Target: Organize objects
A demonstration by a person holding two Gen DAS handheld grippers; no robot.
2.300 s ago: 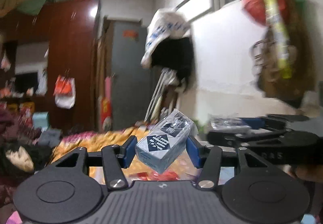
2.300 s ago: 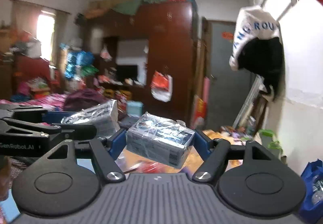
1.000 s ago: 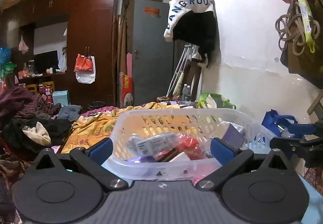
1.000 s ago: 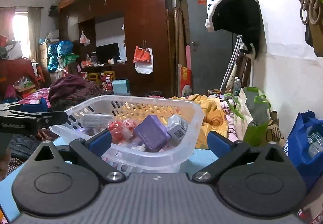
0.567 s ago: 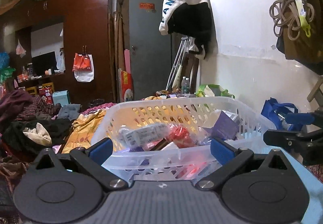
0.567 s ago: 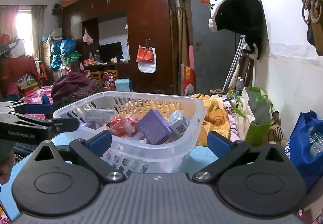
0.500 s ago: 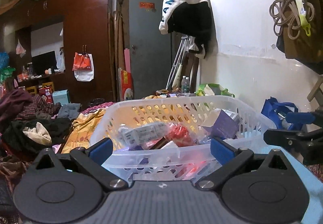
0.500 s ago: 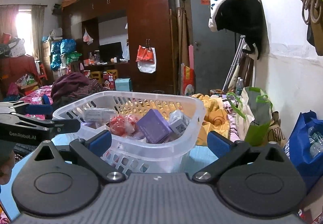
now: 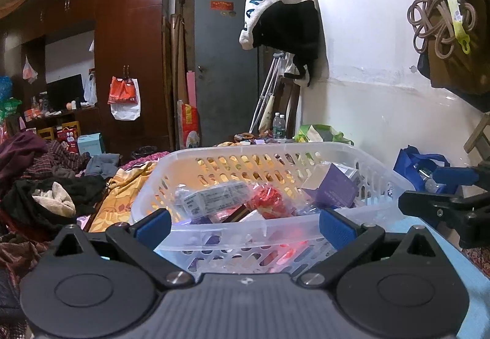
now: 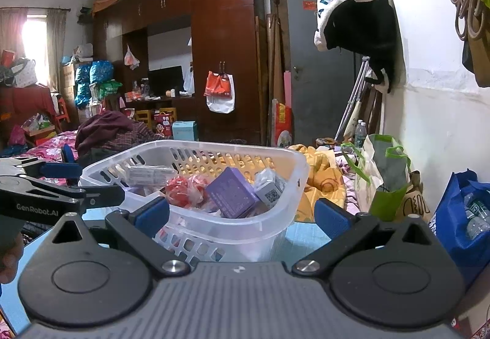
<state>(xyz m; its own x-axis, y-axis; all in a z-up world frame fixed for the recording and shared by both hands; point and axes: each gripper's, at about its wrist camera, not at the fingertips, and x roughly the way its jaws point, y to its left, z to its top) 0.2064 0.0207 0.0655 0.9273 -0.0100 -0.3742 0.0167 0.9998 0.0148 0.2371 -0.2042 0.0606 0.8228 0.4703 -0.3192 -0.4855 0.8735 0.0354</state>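
A clear perforated plastic basket (image 9: 275, 152) (image 10: 196, 147) stands on a light blue table right in front of both cameras. It holds a purple box (image 9: 332, 186) (image 10: 231, 193), a red wrapped item (image 9: 269, 198) (image 10: 182, 187), a grey-white packet (image 9: 211, 198) (image 10: 147, 173) and other small packs. My left gripper (image 9: 245, 224) is open and empty, its blue pads on either side of the basket's near wall. My right gripper (image 10: 242, 215) is likewise open and empty before the basket. Each gripper also shows from the side in the other's view.
The blue table (image 10: 300, 239) carries the basket. Behind it lie a yellow blanket (image 10: 321, 183) and heaps of clothes (image 9: 46, 180). A green-white bag (image 10: 382, 180) and a blue bag (image 10: 459, 216) sit by the white wall on the right. A dark wardrobe and grey door stand far back.
2.3 s ago each gripper was shut on a wrapped box held in the air. Both have since opened, empty, and dropped low in front of the basket; little has moved in the last half second.
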